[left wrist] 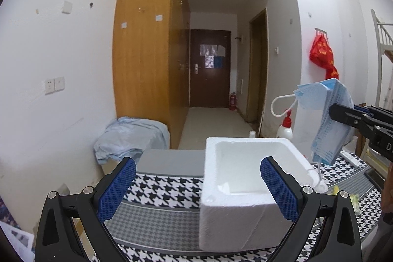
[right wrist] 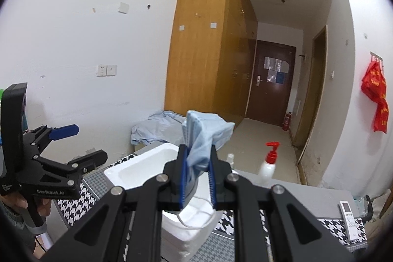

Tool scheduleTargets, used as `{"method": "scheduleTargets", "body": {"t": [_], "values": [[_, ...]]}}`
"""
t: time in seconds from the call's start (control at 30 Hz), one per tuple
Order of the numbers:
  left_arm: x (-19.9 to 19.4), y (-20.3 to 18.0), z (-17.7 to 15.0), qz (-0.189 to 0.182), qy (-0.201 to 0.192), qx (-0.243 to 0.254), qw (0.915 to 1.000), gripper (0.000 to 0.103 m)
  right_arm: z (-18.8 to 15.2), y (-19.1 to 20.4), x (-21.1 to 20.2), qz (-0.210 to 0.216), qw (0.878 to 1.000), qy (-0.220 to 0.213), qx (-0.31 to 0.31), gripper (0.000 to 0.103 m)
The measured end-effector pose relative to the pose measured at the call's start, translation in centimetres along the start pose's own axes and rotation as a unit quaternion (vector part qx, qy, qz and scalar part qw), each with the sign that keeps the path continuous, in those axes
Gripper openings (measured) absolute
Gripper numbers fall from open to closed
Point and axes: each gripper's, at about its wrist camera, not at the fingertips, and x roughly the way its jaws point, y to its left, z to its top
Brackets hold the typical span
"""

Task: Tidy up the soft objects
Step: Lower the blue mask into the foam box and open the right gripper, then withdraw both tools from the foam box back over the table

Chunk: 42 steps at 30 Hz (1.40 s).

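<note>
The right gripper (right wrist: 198,161) is clamped on a bundle of blue masks (right wrist: 203,136), which stick up above its 2 pads and hang below them, 1 white ear loop (right wrist: 196,220) trailing down toward the foam box (left wrist: 245,178). Seen from the left wrist, the masks (left wrist: 326,119) hang just off the box's right rim, above it and not yet over the hollow. The left gripper (left wrist: 197,188) stands wide open with nothing between its fingers; the box sits ahead of it and slightly to its right, on the checked cloth (left wrist: 167,186).

Risks, as I judge them:
- Letting go from here would likely drop the masks on the rim or outside the box, since the bundle is off to the side.
- The bundle looks like several loose masks pinched together; 1 could slip out if the grip shifts.
- The dangling loop could catch on the rim or a pad and drag the masks back out.
- The box looks light; a nudge from either gripper could slide or tip it.
</note>
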Motion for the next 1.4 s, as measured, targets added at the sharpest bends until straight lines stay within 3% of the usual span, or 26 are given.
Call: {"method": "scheduleTargets", "body": {"t": [0.6, 0.73, 0.8, 0.87, 0.9, 1.4], "values": [[-0.8, 1.9, -1.1, 0.014, 0.009, -0.018, 0.9997, 0.102, -0.7, 1.3, 4.7, 0.040, 0.997, 0.070, 0.020, 0.020], [-0.7, 2.0, -1.3, 0.011, 0.012, -0.018, 0.9997, 0.102, -1.1, 1.4, 5.5, 0.042, 0.995, 0.087, 0.021, 0.034], [-0.6, 1.8, -1.2, 0.011, 0.013, -0.019, 0.9997, 0.102, -1.3, 1.5, 5.6, 0.040, 0.995, 0.092, 0.019, 0.052], [-0.6, 1.9, -1.3, 0.010, 0.014, -0.019, 0.9997, 0.102, -1.4, 1.6, 5.5, 0.035, 0.995, 0.089, 0.017, 0.078], [-0.6, 2.0, -1.3, 0.011, 0.014, -0.020, 0.9996, 0.102, -1.4, 1.6, 5.3, 0.033, 0.996, 0.086, 0.016, 0.081], [-0.7, 1.9, -1.3, 0.012, 0.014, -0.017, 0.9997, 0.102, -1.9, 1.2, 4.5, 0.037, 0.995, 0.091, 0.027, 0.086]]}}
